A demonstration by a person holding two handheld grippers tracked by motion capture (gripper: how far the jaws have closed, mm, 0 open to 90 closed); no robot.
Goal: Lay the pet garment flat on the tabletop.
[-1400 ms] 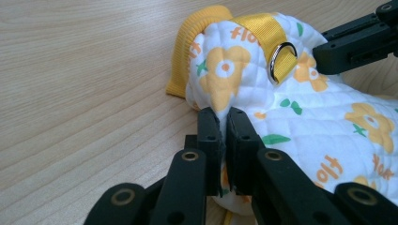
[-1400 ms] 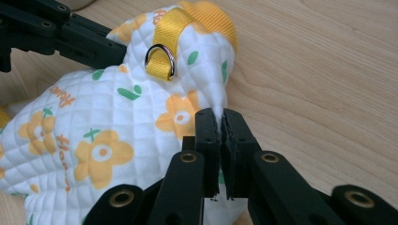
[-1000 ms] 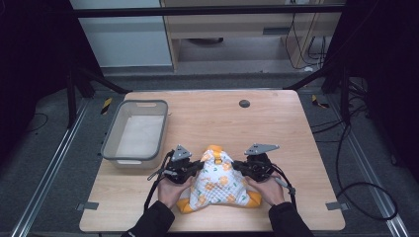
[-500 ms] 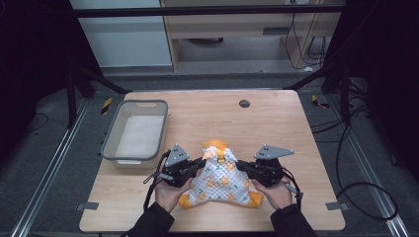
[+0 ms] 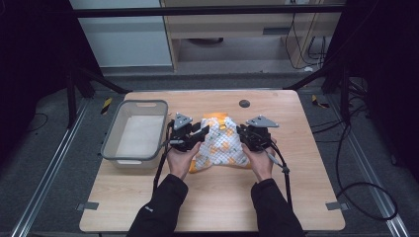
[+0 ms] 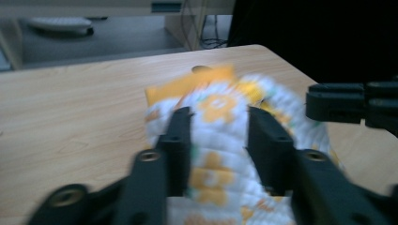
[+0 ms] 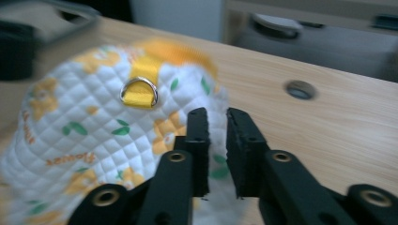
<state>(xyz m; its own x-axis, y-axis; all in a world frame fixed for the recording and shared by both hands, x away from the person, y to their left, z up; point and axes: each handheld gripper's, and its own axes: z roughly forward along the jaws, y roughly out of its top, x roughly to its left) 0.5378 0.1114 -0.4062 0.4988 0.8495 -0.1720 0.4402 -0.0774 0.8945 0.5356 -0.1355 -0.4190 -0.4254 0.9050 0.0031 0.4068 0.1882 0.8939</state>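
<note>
Since the earlier frame both grippers have moved up the bench with the quilted cloth [image 5: 221, 144], whose edges sit between the just-opened jaws of the left gripper [image 6: 218, 140] and right gripper [image 7: 217, 145], so releasing seems underway, and withdrawing should follow.

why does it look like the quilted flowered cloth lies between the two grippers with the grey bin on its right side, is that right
Not quite: the grey bin stands to the left of the quilted flowered cloth, beside the left gripper, as the high view shows. The rest holds: the cloth lies on the table between the left gripper and the right gripper.
</note>
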